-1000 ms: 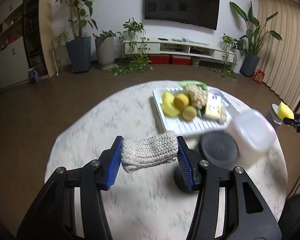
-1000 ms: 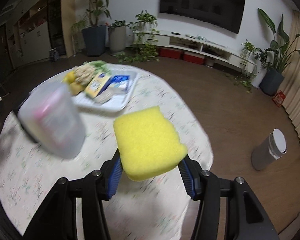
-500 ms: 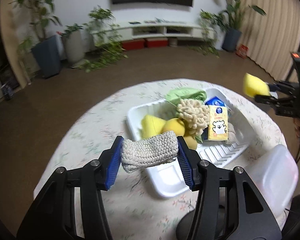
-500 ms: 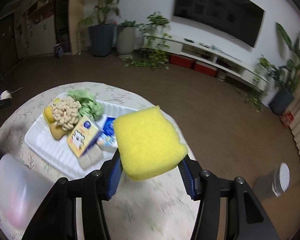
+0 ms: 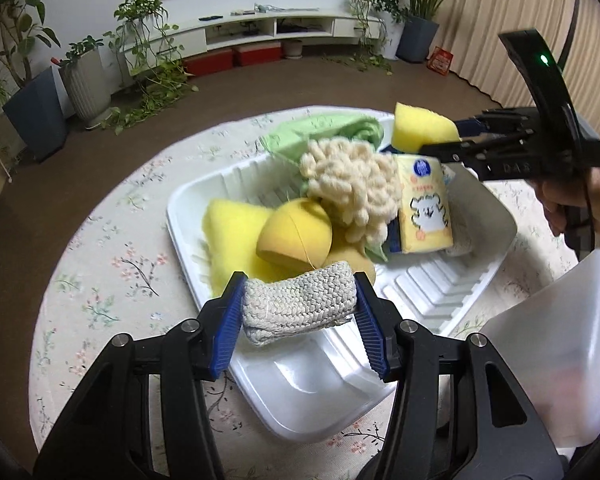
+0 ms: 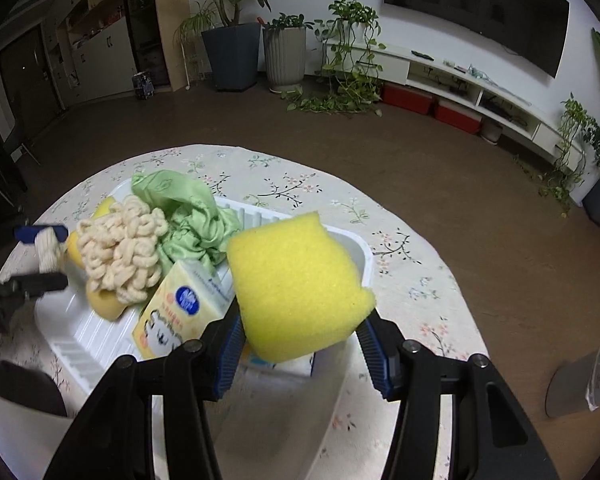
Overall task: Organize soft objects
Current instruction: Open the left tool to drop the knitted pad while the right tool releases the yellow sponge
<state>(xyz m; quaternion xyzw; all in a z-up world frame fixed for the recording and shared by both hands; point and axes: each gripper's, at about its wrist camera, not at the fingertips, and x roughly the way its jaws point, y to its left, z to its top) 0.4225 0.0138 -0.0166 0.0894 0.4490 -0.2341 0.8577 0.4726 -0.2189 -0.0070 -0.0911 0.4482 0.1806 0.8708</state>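
My left gripper (image 5: 299, 328) is shut on a grey-white knitted cloth (image 5: 298, 305) and hangs over the near end of a white tray (image 5: 300, 384). My right gripper (image 6: 300, 340) is shut on a yellow sponge (image 6: 296, 284) above the tray's (image 6: 362, 248) other end; it also shows as the right gripper (image 5: 440, 140) in the left wrist view. The tray holds yellow sponges (image 5: 236, 236), a cream chenille pad (image 5: 352, 184), a green cloth (image 6: 184, 208) and a yellow tissue pack (image 5: 424, 208). The left gripper (image 6: 40, 254) appears blurred at the left edge of the right wrist view.
The tray sits on a round table with a floral cloth (image 5: 112, 264). A translucent white plastic container (image 5: 552, 360) stands at the table's right edge. A person's hand (image 5: 580, 204) holds the right gripper. A grey cylinder bin (image 6: 584, 384) stands on the floor; potted plants (image 6: 232, 36) line the wall.
Both grippers have swung in over the tray and dropped lower, each keeping hold of its item. The tray now fills the middle of both views.
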